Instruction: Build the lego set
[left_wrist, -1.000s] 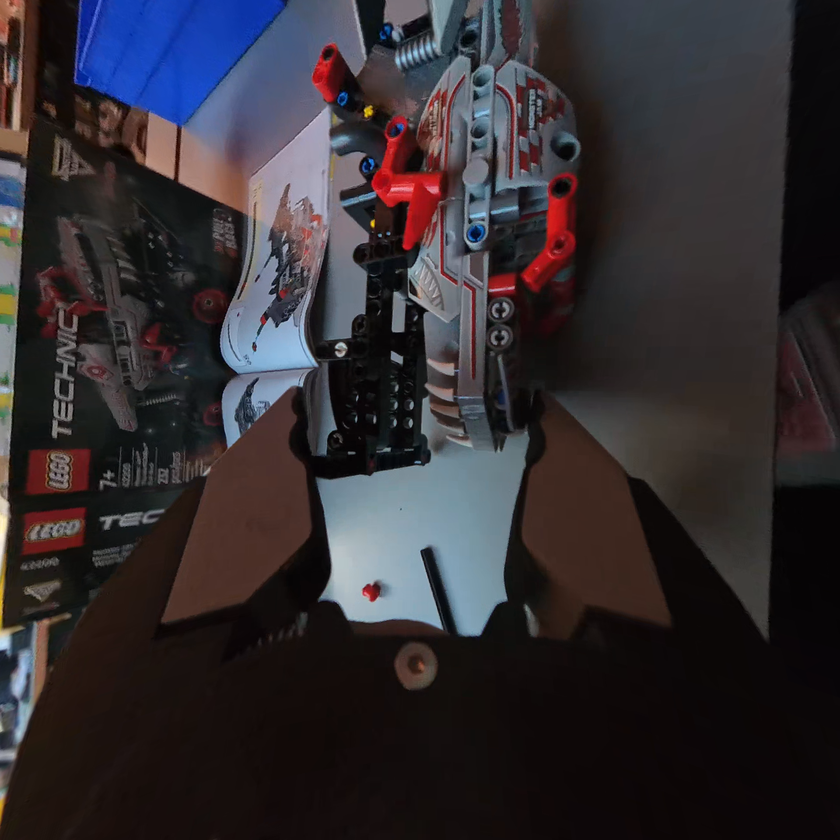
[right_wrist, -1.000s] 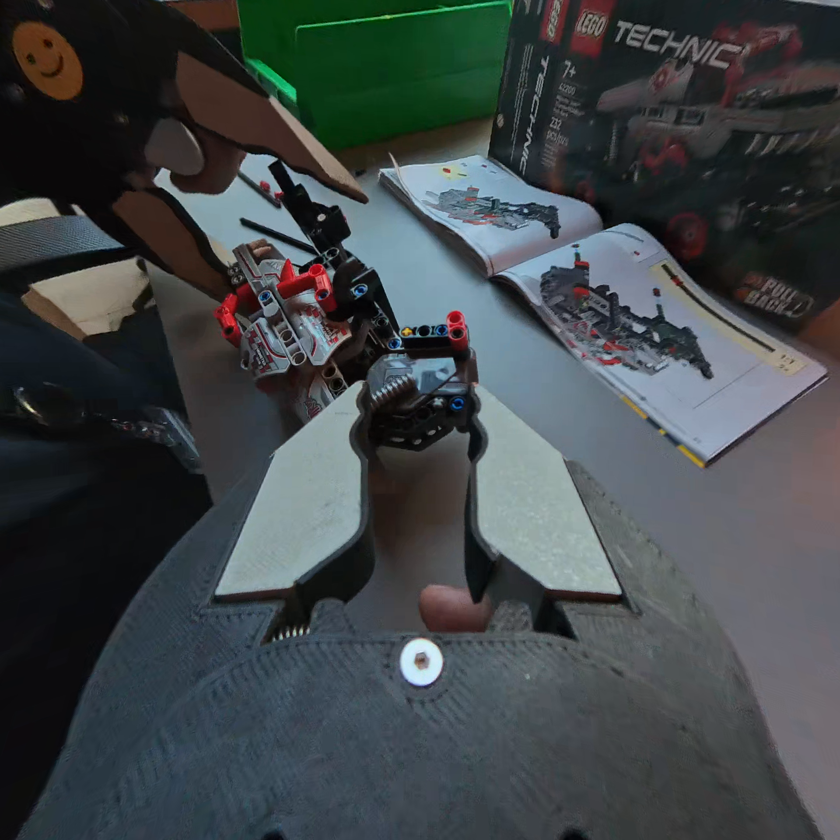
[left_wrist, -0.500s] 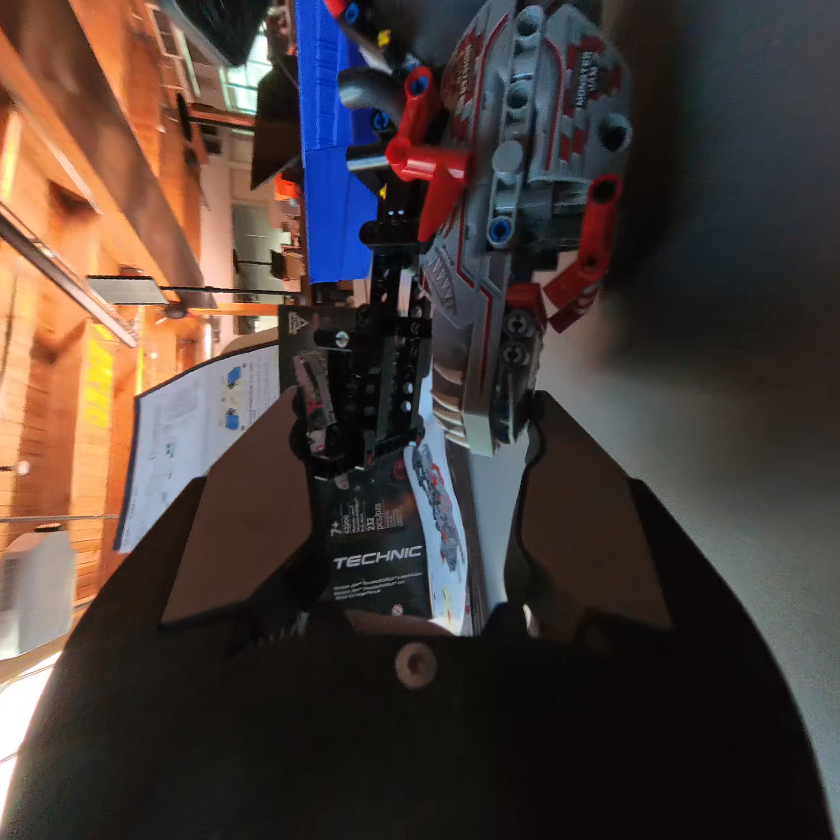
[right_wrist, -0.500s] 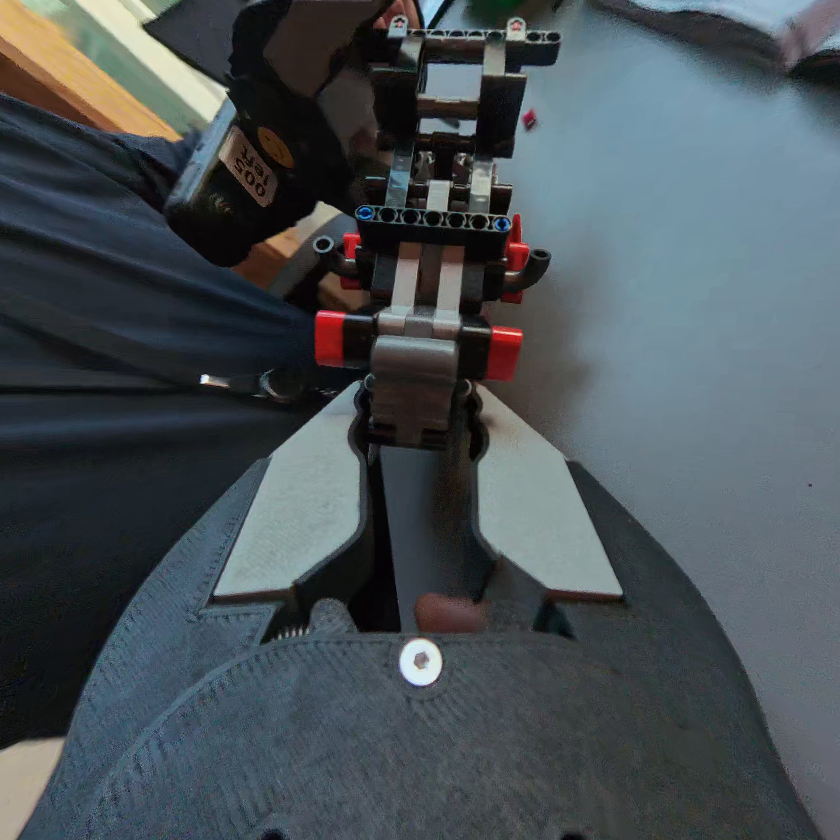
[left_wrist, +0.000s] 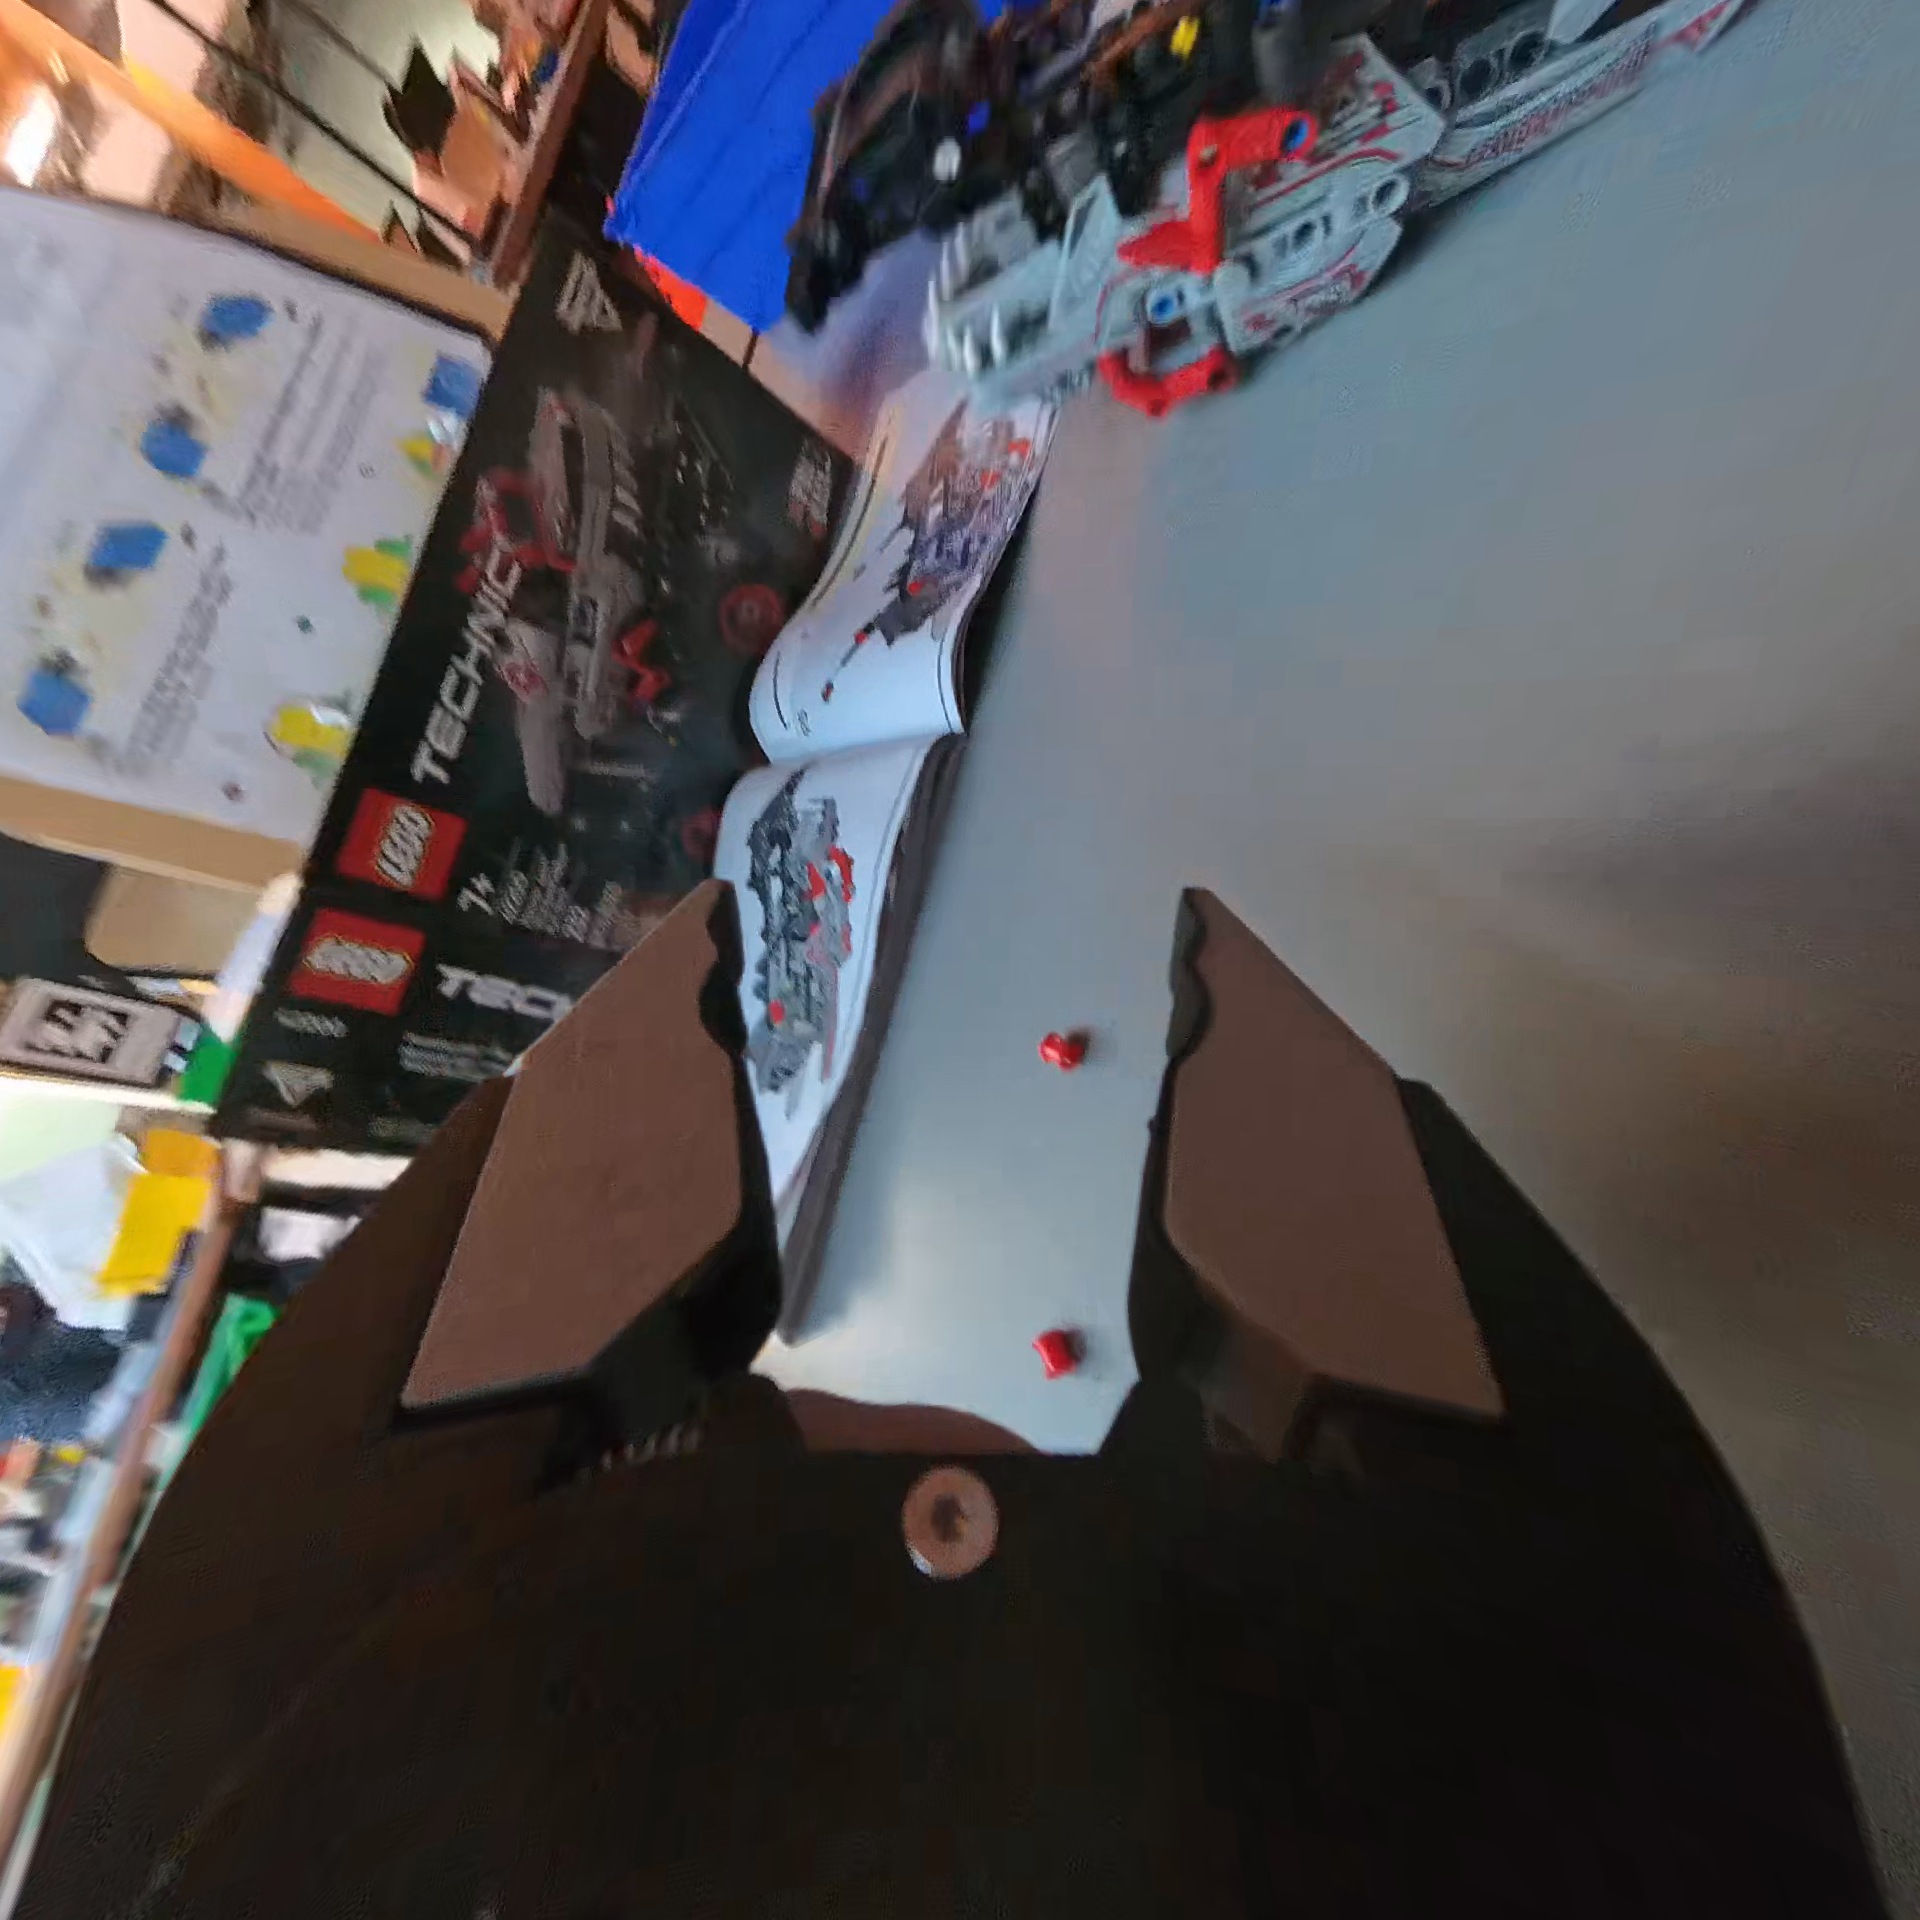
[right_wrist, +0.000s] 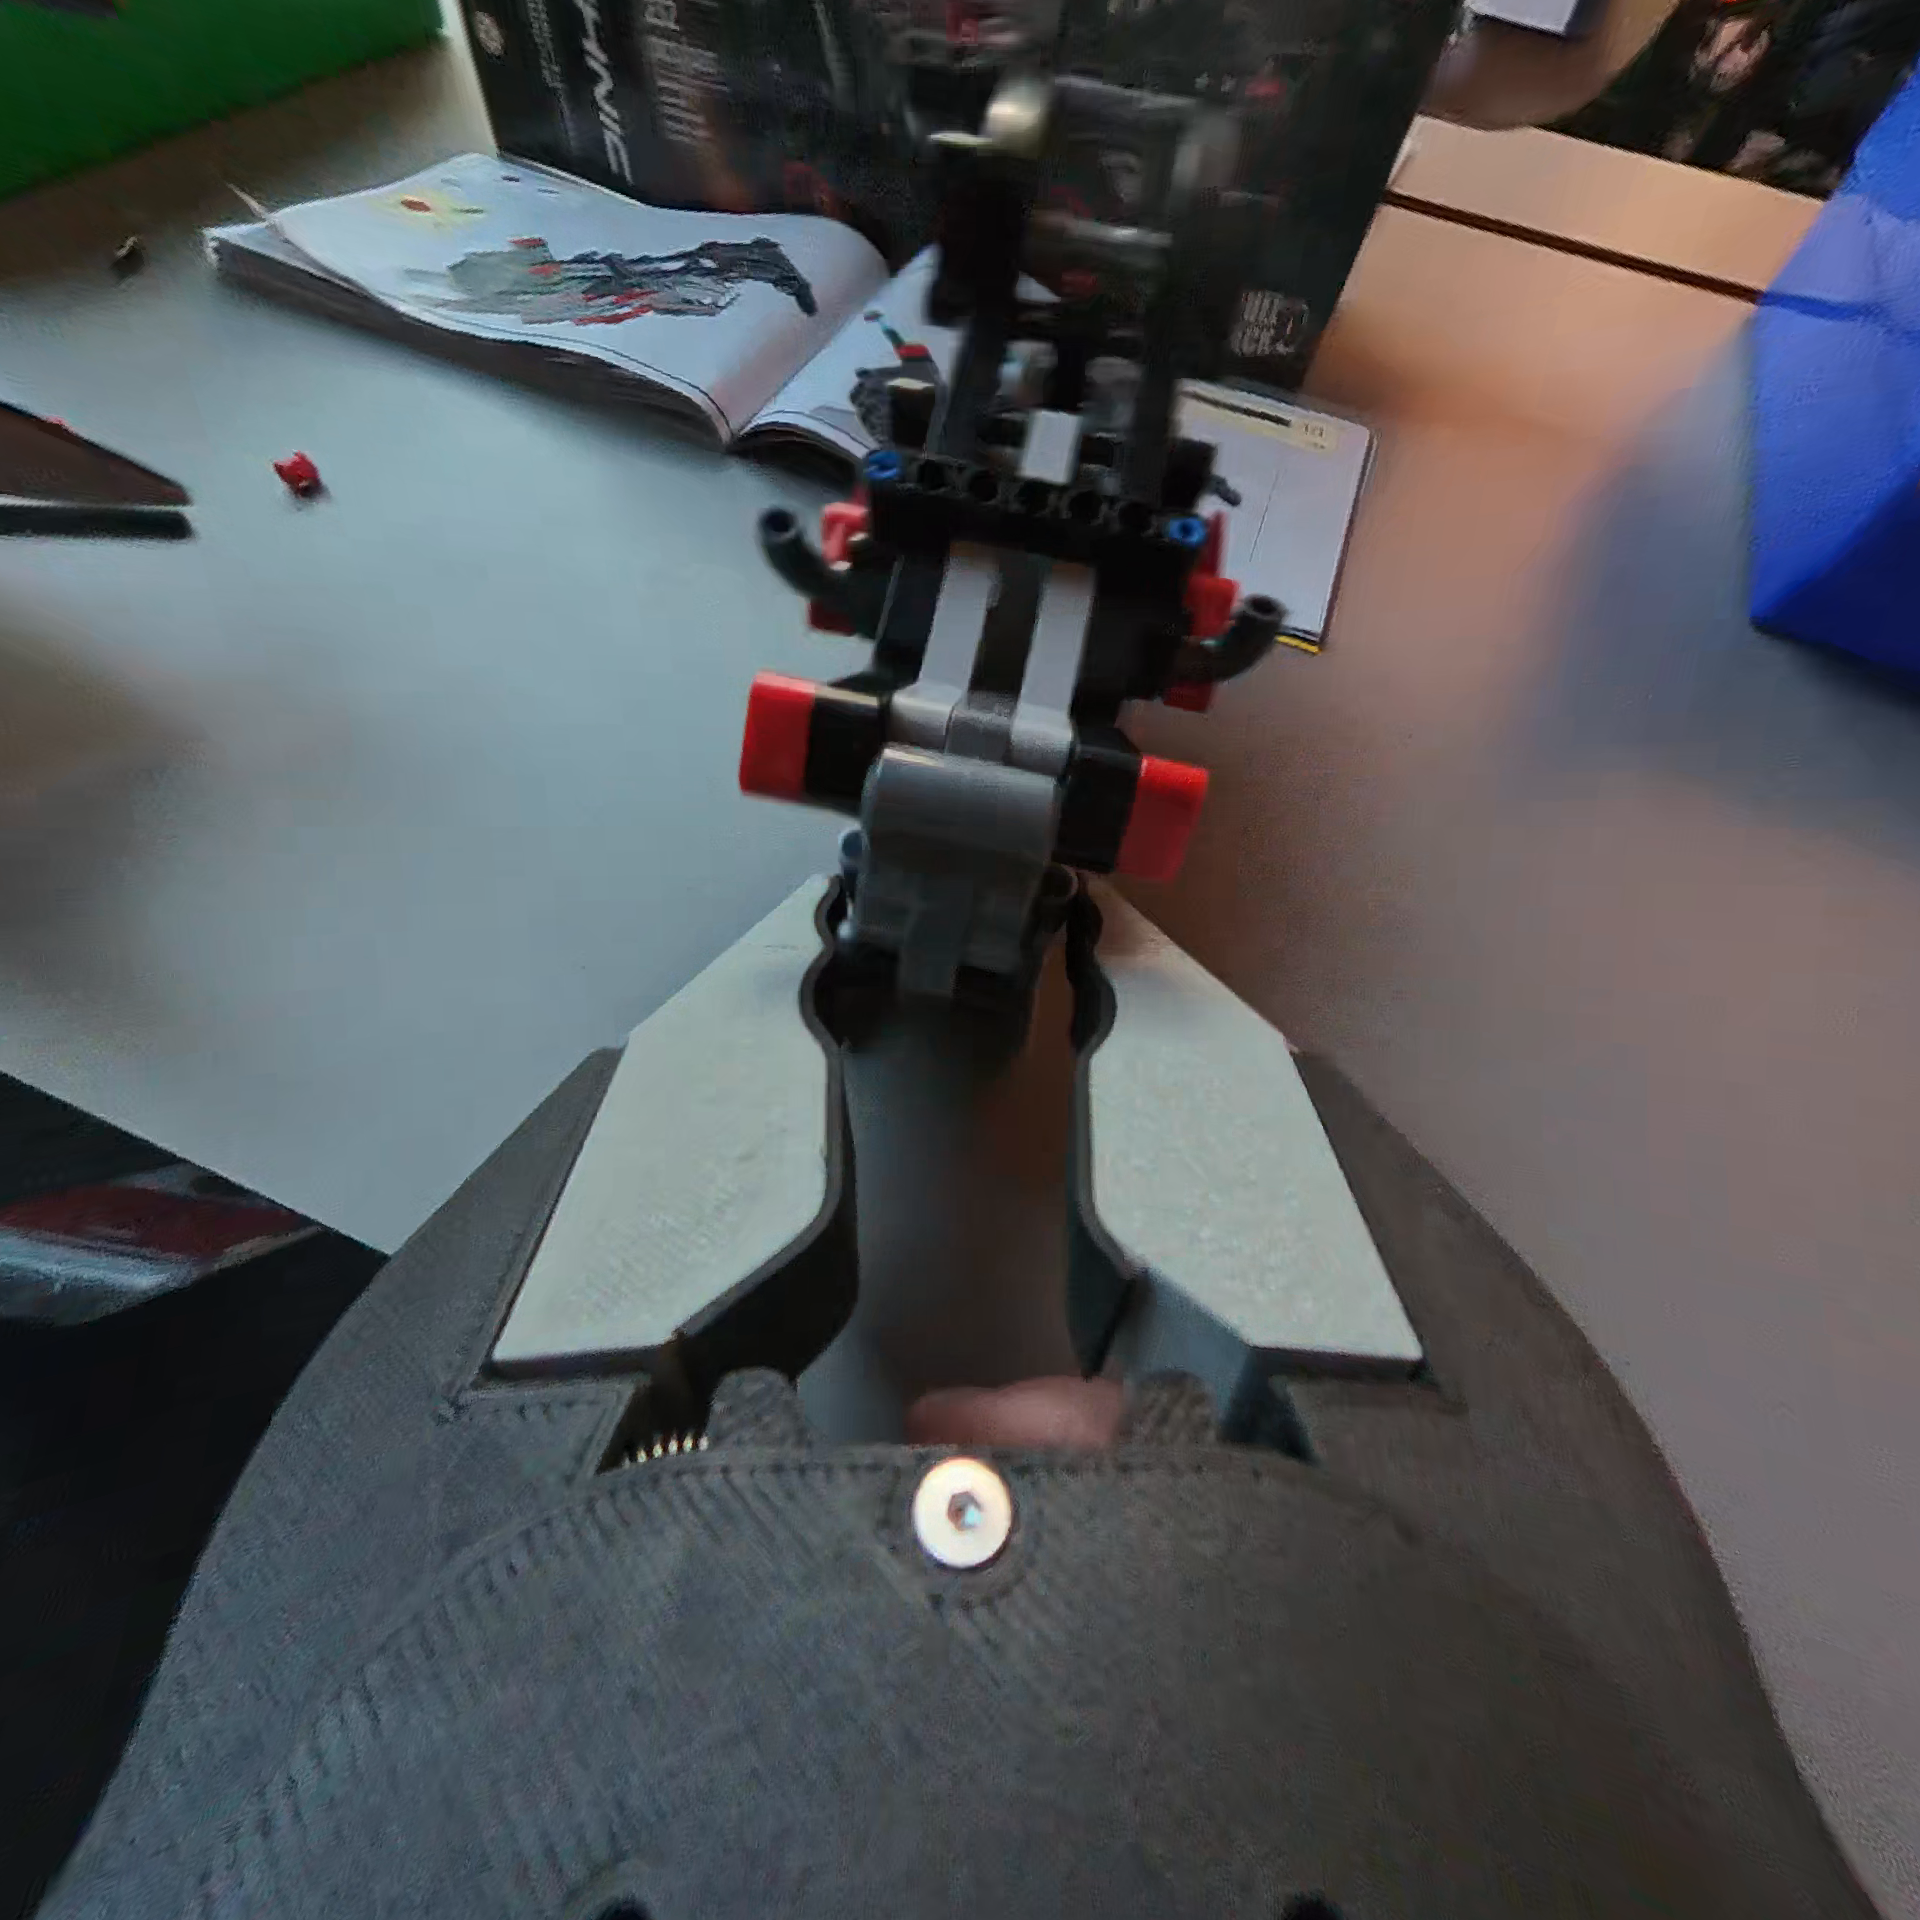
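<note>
The Technic vehicle model (right_wrist: 1023, 665) hangs in the air over the grey table (right_wrist: 416, 748), pinched at its grey end block by the right gripper (right_wrist: 956, 940), whose jaws close on that block alone. Most of the model's length sticks out beyond that narrow grip, so I judge a quick turn could lever it loose or pop a joint apart. The left gripper (left_wrist: 951, 997) is spread and holds nothing, low above the table with two small red pieces (left_wrist: 1062, 1049) lying between its fingers. Sweeping it sideways could scatter them.

The open instruction booklet (right_wrist: 582, 301) lies just behind the model, with the dark set box (right_wrist: 727, 94) standing beyond it, so room that way is tight. A blue bin (right_wrist: 1849, 416) closes off the right. The widest bare stretch of table lies to the model's left and towards the near edge.
</note>
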